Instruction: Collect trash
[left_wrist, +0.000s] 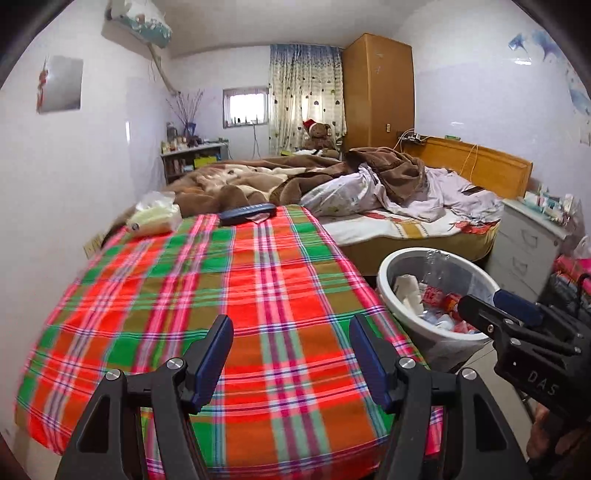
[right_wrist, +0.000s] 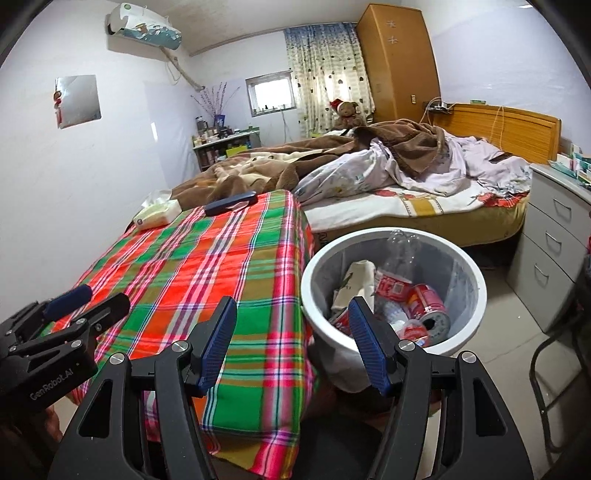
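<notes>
A white trash bin (right_wrist: 476, 295) stands on the floor right of the plaid-covered table (right_wrist: 207, 266). It holds red cans (right_wrist: 430, 301), a clear bottle (right_wrist: 400, 254) and crumpled paper (right_wrist: 354, 277). The bin also shows in the left wrist view (left_wrist: 388, 273). My left gripper (left_wrist: 290, 332) is open and empty over the table (left_wrist: 229, 295). My right gripper (right_wrist: 291, 314) is open and empty over the table's right edge beside the bin. The right gripper also shows in the left wrist view (left_wrist: 495, 299), over the bin. The left gripper also shows in the right wrist view (right_wrist: 99, 295).
A tissue pack (right_wrist: 157, 214) and a dark blue case (right_wrist: 231, 203) lie at the table's far end. An unmade bed (right_wrist: 406, 177) stands behind. A grey drawer cabinet (right_wrist: 550, 236) is at the right, with a chair frame (right_wrist: 554, 369) near it.
</notes>
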